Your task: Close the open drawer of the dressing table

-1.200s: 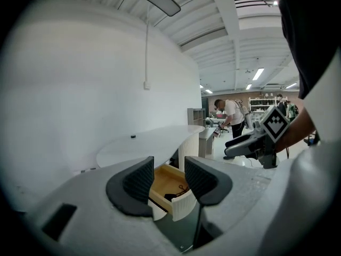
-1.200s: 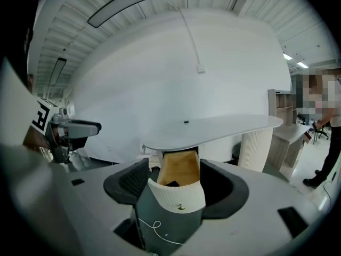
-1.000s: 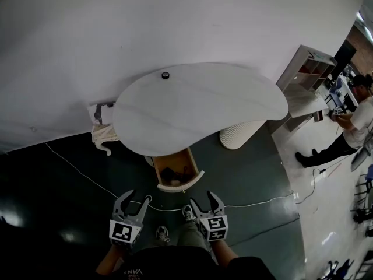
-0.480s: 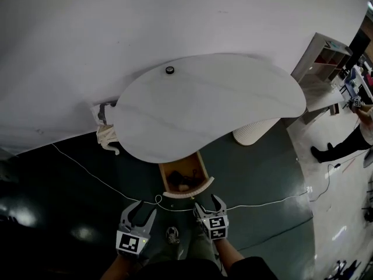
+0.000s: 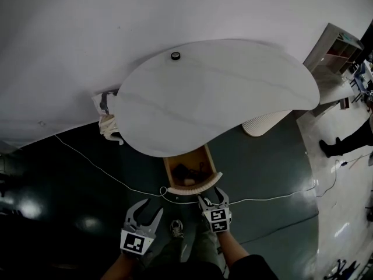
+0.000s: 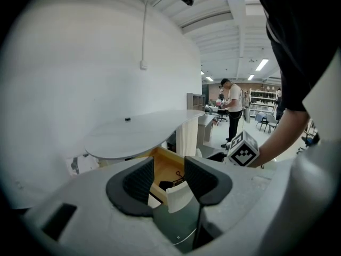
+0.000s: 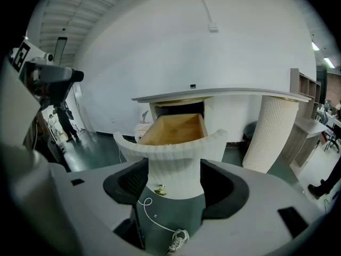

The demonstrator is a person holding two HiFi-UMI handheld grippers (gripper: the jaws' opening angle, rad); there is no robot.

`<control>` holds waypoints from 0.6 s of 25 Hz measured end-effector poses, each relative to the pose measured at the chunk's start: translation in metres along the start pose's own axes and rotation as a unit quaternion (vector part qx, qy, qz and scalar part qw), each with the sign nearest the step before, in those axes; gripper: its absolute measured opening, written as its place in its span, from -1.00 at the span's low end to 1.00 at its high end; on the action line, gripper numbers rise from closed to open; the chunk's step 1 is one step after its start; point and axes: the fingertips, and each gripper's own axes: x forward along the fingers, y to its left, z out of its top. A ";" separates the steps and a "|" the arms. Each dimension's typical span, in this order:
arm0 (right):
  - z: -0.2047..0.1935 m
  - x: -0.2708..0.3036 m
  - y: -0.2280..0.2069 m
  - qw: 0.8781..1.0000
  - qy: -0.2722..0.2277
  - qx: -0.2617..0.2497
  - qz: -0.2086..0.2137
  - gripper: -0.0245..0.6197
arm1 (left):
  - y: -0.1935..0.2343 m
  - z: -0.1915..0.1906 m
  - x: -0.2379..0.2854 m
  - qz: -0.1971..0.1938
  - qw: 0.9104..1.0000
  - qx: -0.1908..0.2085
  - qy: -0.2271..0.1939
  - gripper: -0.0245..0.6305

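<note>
My right gripper (image 5: pixel 213 201), jaws open, is lined up on the wooden drawer with ribbed white front (image 5: pixel 194 188); left gripper (image 5: pixel 145 213) open, idle. Next: push it in.

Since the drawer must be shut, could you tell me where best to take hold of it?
Probably the curved ribbed drawer front, straight on from the room side; the right gripper, jaws open, frames it. Its brass knob is small.
</note>
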 end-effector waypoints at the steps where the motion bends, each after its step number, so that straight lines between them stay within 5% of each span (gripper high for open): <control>1: -0.001 0.002 -0.001 1.000 0.000 0.000 0.000 -0.04 | -0.001 -0.001 0.002 -0.002 1.000 0.001 0.001 -0.40; 15: 0.007 0.019 -0.001 0.999 -0.014 -0.016 0.024 -0.03 | 0.000 -0.006 0.022 -0.014 1.000 -0.006 0.003 -0.40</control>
